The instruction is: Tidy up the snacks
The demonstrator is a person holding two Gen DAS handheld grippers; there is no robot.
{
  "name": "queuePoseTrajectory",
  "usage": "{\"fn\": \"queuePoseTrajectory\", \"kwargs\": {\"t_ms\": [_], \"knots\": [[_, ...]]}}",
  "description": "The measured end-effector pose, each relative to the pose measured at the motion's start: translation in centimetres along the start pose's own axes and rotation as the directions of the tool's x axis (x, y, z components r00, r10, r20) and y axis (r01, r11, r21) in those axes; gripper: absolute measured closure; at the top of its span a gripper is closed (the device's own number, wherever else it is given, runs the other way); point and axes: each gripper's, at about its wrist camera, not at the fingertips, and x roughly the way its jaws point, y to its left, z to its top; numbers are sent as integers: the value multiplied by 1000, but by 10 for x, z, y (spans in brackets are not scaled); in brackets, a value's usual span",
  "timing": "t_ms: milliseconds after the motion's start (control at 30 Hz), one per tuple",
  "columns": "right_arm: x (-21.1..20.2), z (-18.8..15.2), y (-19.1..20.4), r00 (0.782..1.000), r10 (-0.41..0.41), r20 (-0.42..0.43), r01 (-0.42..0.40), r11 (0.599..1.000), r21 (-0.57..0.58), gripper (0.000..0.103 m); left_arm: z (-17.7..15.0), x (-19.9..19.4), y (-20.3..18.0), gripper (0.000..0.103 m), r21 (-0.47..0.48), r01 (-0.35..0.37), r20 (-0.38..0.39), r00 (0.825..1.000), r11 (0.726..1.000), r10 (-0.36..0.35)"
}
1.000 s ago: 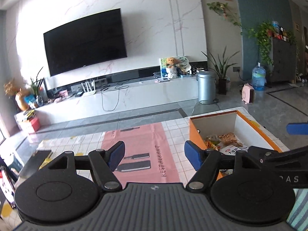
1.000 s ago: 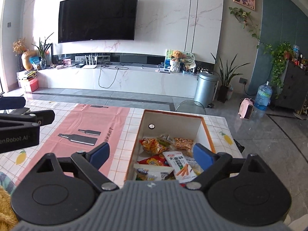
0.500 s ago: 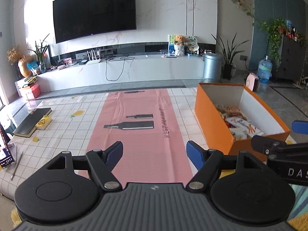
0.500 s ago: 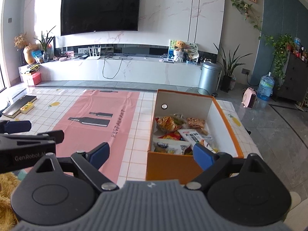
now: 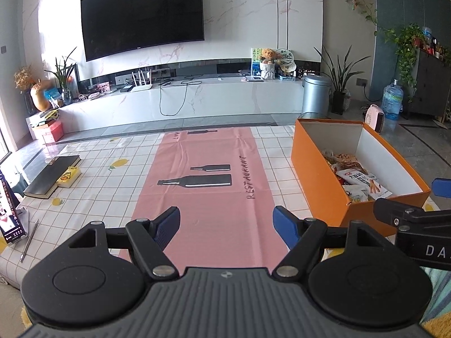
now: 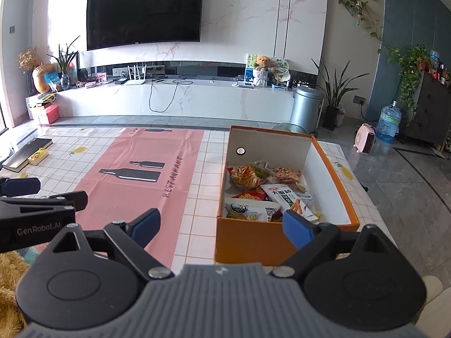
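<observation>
My right claw (image 6: 221, 221) hangs with its jaws wide apart and nothing between them, low over the near edge of the bench (image 6: 197, 208). The box (image 6: 332, 174) sits straight ahead of it and a little to the right, its near short wall just beyond the right fingertip. My left claw (image 5: 226, 224) is also spread and empty, over the pink runner (image 5: 208, 197), with the box well off to its right. So the right claw is plainly the nearer of the two to the snacks.

The box is long and narrow, and its long axis runs away from me toward the far end of the bench, nearly in line with the right claw's reach. From the left claw it lies at a slant, so I would have to come across its tall orange side wall.

Inside, the snacks (image 6: 265, 194) are loose packets piled in the near and middle part: a white packet with green lettering on top, a noodle-like bag and a brown one behind it, more underneath that I cannot make out. The far end shows bare white wall with a round hole.

No packets lie out on the bench that I can see, so this fits either snacks all gathered in, or a box still waiting to be sorted.
</observation>
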Motion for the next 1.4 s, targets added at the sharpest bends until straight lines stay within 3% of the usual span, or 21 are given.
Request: {"fn": "queuePoseTrajectory", "kwargs": {"t_ms": [1400], "knots": [[1, -2, 1, 1000, 28, 0, -28, 1000, 6, 12, 5, -3, 1, 15, 2, -9, -25, 1000, 1000, 9]]}}
